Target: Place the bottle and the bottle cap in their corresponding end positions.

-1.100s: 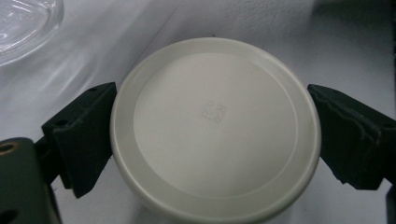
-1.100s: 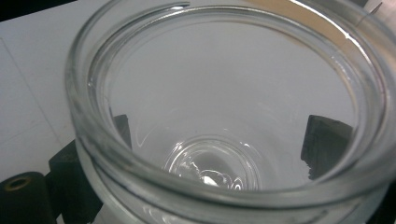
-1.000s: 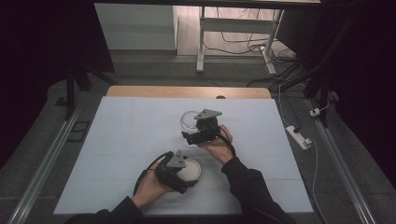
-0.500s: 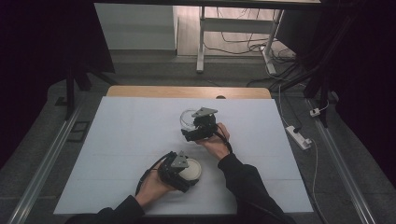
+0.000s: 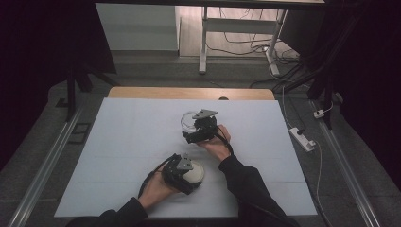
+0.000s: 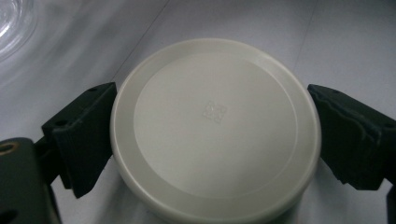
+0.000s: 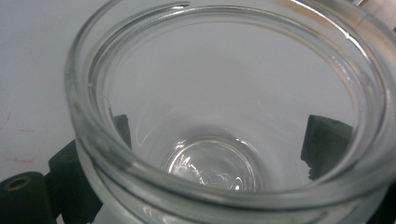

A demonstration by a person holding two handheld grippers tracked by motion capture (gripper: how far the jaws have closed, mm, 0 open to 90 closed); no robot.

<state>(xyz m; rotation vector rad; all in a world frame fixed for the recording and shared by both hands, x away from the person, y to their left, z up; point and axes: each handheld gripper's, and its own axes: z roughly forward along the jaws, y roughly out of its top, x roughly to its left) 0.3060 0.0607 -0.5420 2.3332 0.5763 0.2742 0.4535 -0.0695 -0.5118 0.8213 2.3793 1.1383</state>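
Tongs first: your left gripper [image 5: 185,174] sits near the front edge of the table, and its two black jaws stand one at each side of the round cream-white plastic lid [image 6: 215,128]. In the left gripper view the left jaw touches the lid's rim, while the right jaw lies so close against the rim that you cannot tell from the pictures whether it presses or only stands beside it. The lid lies flat on the pale grey-white table top [image 5: 127,142], smooth side up, with a small embossed mark at its centre.

Your right gripper [image 5: 196,134] is farther from you, near the middle of the table. Its jaws clasp the clear round glass jar [image 7: 224,116], one jaw at each side of the wall just below the thick rim. The jar is open at the top, and in the right gripper view you look down through its mouth to its glass bottom.

In the high view the jar [image 5: 189,120] stands beyond and just right of the lid [image 5: 195,173], the two well apart. Your forearms in dark sleeves come in from the bottom edge.

Beyond the table top, a strip of bare wood [image 5: 189,92] runs along the far edge.
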